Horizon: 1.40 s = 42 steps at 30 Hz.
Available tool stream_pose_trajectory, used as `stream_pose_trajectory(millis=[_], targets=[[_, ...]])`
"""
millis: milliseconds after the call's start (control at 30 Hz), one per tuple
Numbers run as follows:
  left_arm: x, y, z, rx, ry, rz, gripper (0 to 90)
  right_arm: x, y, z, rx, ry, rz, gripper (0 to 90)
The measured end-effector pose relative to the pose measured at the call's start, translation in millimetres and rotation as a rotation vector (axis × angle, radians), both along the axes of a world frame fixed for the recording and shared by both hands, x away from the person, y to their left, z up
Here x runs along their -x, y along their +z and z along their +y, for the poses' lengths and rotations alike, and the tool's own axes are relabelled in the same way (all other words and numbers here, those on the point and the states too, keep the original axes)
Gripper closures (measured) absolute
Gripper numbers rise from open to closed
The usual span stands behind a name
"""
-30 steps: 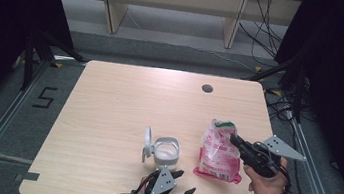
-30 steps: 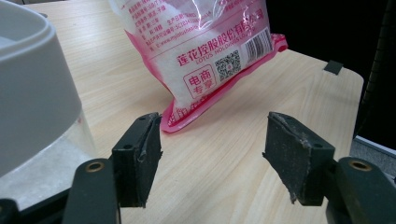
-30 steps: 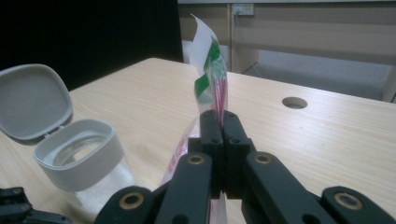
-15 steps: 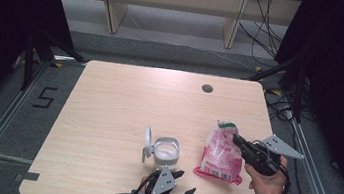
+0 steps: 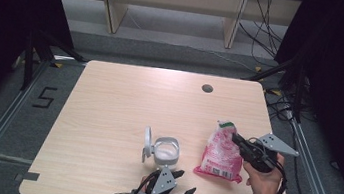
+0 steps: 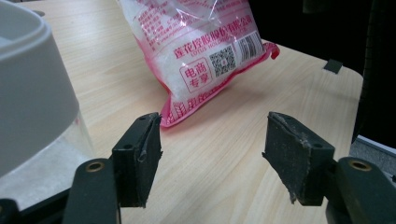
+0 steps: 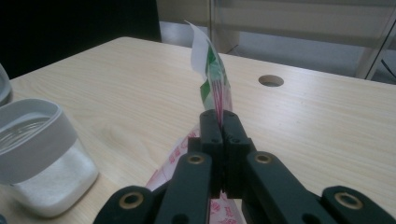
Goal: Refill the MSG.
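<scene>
Centrally, bag near right table edge; far half bare.

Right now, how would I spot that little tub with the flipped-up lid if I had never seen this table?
Start at the pale wooden table and look at its near edge, left of the pink and white plastic bag. There stands a small clear plastic container with a grey rim, part filled with white grains. Unlike the soft bag, it is rigid and rounded, its grey lid hinged open on its left.
</scene>
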<state>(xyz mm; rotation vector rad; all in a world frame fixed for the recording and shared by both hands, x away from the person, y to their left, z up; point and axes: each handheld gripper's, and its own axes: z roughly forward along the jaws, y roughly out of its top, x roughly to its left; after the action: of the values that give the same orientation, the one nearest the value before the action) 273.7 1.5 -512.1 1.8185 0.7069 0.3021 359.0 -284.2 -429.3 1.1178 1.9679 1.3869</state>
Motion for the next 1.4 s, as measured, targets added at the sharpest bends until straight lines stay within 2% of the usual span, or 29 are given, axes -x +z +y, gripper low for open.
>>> stream_pose_trajectory(millis=[33, 167, 200, 233, 267, 300, 400, 433, 467, 533, 600, 667, 767, 800, 867, 900, 933, 967, 1000, 1033, 1067, 1100, 1133, 1200, 1233, 1267, 1300, 1333, 1400], targets=[[0.6, 0.3, 0.1, -0.004, 0.004, 0.000, 35.5, -0.8, -1.1, -0.7, 0.018, -0.001, -0.007, 90.0], [-0.2, -0.7, 0.4, -0.009, 0.001, 0.005, 35.5, -4.0, -7.3, -0.4, 0.027, -0.001, 0.013, 90.0], [-1.1, -0.9, 1.8, -0.031, 0.005, -0.007, 35.5, -2.3, -8.5, 1.7, 0.008, -0.025, 0.036, 90.0], [-0.5, -0.6, 1.2, -0.006, 0.004, -0.005, 35.5, -4.0, -9.9, 1.0, 0.015, -0.012, 0.029, 90.0], [0.1, 0.4, 1.9, -0.012, 0.011, 0.004, 35.5, -4.6, -10.5, -0.4, 0.028, -0.012, 0.022, 90.0], [-1.1, -0.5, 0.9, 0.009, 0.006, -0.004, 35.5, -3.7, -10.7, 0.1, 0.012, -0.029, 0.034, 90.0], [-0.3, 0.8, 3.2, -0.014, 0.003, -0.003, 35.4, -3.6, -11.8, -1.1, 0.011, -0.038, 0.037, 90.0], [-0.3, 0.3, 2.4, 0.006, 0.010, 0.001, 35.4, -5.1, -12.4, -2.5, 0.021, -0.023, 0.027, 90.0], [-1.3, 1.0, 5.0, -0.034, 0.009, -0.008, 35.4, -4.9, -13.2, -1.5, 0.017, -0.033, 0.035, 90.0], [0.0, 0.2, 3.5, -0.005, 0.014, 0.002, 35.3, -6.0, -14.5, -2.5, 0.026, -0.036, 0.036, 90.0], [-0.2, 0.6, 4.1, 0.003, 0.011, -0.003, 35.3, -5.6, -15.7, -3.0, 0.023, -0.044, 0.067, 90.0], [-0.6, 0.6, 4.4, 0.007, 0.014, 0.006, 35.3, -8.2, -18.8, -2.3, 0.003, -0.050, 0.061, 90.0], [-0.2, 1.1, 5.5, -0.001, 0.016, 0.002, 35.3, -10.2, -20.1, -5.7, 0.029, -0.049, 0.059, 89.9], [-0.5, 1.3, 5.8, -0.002, 0.016, 0.001, 35.3, -9.9, -20.4, -5.0, 0.016, -0.051, 0.065, 89.9], [-1.1, -0.5, 3.9, 0.025, 0.031, -0.001, 35.3, -10.1, -20.4, -5.3, 0.020, -0.050, 0.065, 89.8], [-1.3, 1.2, 8.4, -0.042, 0.017, -0.007, 35.3, -10.2, -20.6, -5.4, 0.020, -0.051, 0.065, 89.6], [-1.1, 1.2, 7.2, -0.010, 0.008, -0.014, 35.2, -12.2, -21.7, -5.8, 0.012, -0.050, 0.051, 89.4], [-1.9, 1.5, 7.8, -0.013, 0.002, -0.023, 35.2, -12.1, -21.9, -7.7, 0.039, -0.050, 0.051, 89.2], [-0.5, 1.5, 6.8, 0.012, 0.020, -0.001, 35.3, -9.7, -21.8, -5.6, 0.020, -0.069, 0.081, 89.1], [-0.5, 1.3, 6.6, 0.020, 0.025, 0.003, 35.3, -11.1, -23.0, -6.1, 0.030, -0.073, 0.070, 89.1], [-0.7, 1.7, 8.4, 0.000, 0.020, -0.002, 35.2, -11.8, -22.8, -8.0, 0.047, -0.062, 0.065, 89.0], [-0.6, 1.9, 9.0, -0.006, 0.016, -0.006, 35.2, -11.0, -23.3, -6.8, 0.020, -0.071, 0.085, 89.0], [-0.3, 2.3, 9.5, -0.008, 0.024, -0.002, 35.2, -13.4, -24.0, -8.3, 0.038, -0.068, 0.058, 88.9], [-0.5, 2.4, 9.3, 0.008, 0.023, -0.003, 35.2, -13.1, -24.2, -8.9, 0.044, -0.067, 0.062, 88.7], [-0.2, 2.7, 9.7, 0.000, 0.025, 0.000, 35.1, -10.7, -23.9, -7.2, 0.025, -0.083, 0.102, 88.6], [-0.3, 2.2, 9.6, 0.003, 0.021, -0.004, 35.1, -12.0, -24.8, -7.5, 0.025, -0.090, 0.096, 88.5], [-1.0, 3.0, 12.1, -0.036, 0.015, -0.014, 35.0, -11.8, -25.0, -8.4, 0.025, -0.091, 0.097, 88.5], [1.0, 3.6, 10.8, -0.006, 0.024, -0.005, 35.0, -12.9, -25.4, -10.3, 0.043, -0.085, 0.082, 88.4], [1.2, 3.5, 10.7, 0.002, 0.025, -0.002, 35.0, -12.3, -26.0, -9.6, 0.026, -0.095, 0.091, 88.2]])
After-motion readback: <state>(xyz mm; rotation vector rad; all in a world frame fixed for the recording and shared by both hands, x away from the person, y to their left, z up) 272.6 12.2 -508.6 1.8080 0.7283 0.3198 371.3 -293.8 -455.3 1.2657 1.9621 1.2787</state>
